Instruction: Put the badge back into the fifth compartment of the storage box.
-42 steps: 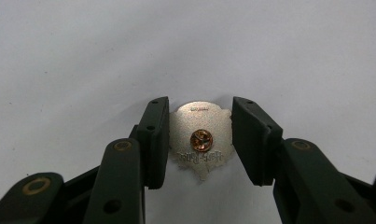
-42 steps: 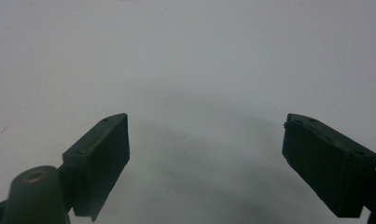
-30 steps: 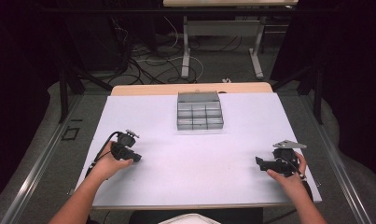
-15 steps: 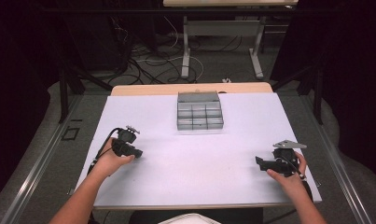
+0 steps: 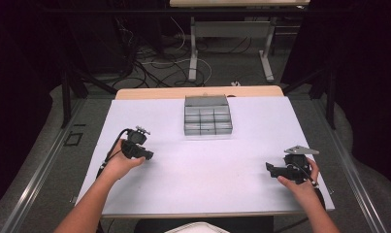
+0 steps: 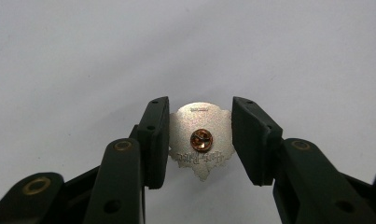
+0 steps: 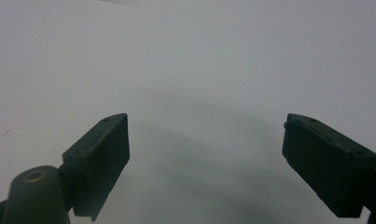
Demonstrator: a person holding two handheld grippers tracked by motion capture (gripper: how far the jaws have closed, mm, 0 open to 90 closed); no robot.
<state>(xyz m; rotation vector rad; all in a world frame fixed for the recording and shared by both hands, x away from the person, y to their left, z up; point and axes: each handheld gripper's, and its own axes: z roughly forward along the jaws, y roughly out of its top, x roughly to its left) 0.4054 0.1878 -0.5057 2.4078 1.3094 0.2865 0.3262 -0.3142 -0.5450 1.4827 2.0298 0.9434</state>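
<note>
A small silver pin badge [image 6: 202, 140] shows its back, with a copper clasp in its middle and faint embossed lettering. My left gripper [image 6: 200, 137] is shut on it, one jaw pressing each side, just above the white table [image 6: 83, 56]. In the high view the left gripper [image 5: 145, 155] is over the table's left part, held by a hand. My right gripper [image 7: 206, 158] stands wide open with nothing between its jaws, low over the white surface. In the high view the right gripper [image 5: 270, 168] sits near the front right, pointing left.
A grey compartment box [image 5: 207, 116] with its lid tipped back stands at the back centre of the white table top [image 5: 207, 165]. A wooden strip [image 5: 159, 92] runs along the far edge. Cables and table legs lie on the floor beyond.
The left gripper has moved a little forward and to the right across the table. The right gripper has stayed where it was.
</note>
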